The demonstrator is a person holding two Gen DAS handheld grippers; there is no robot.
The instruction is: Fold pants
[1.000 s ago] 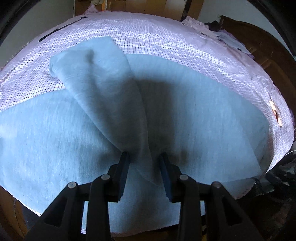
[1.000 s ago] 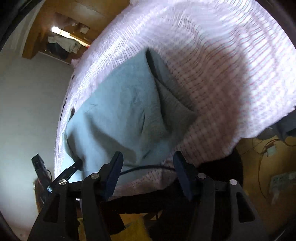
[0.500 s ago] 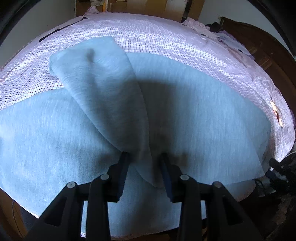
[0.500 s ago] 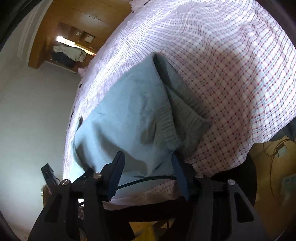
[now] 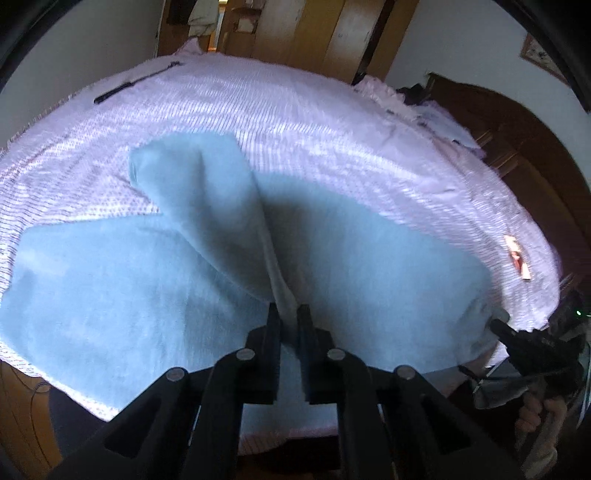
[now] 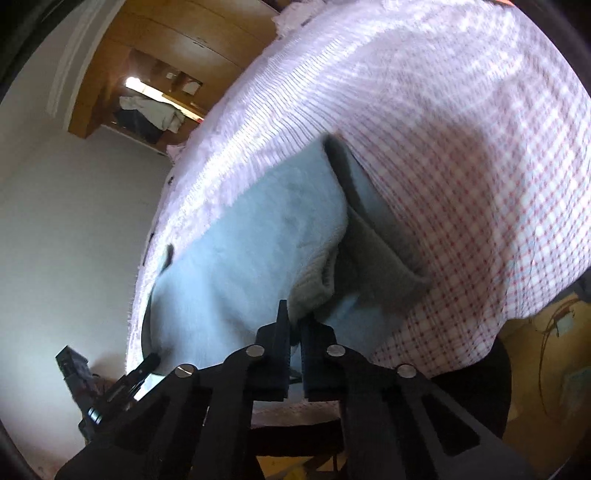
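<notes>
Light blue pants (image 5: 369, 266) lie spread on a bed with a pink checked sheet (image 5: 295, 110). My left gripper (image 5: 289, 314) is shut on a raised fold of the pants, which rises up from the jaws toward the far left. My right gripper (image 6: 292, 325) is shut on the ribbed waistband end of the pants (image 6: 266, 251) near the bed's edge. The right gripper also shows at the right edge of the left wrist view (image 5: 517, 339), and the left gripper at the lower left of the right wrist view (image 6: 147, 363).
The checked sheet (image 6: 461, 147) hangs over the bed's edge. A dark wooden headboard (image 5: 517, 147) stands at the right. Wooden wardrobes (image 5: 314, 33) and a doorway are beyond the bed. A small orange tag (image 5: 517, 254) lies on the sheet.
Both grippers have closed on the pants: the left on the raised fold, the right on the waistband end. The cloth at both grips has lifted slightly.
</notes>
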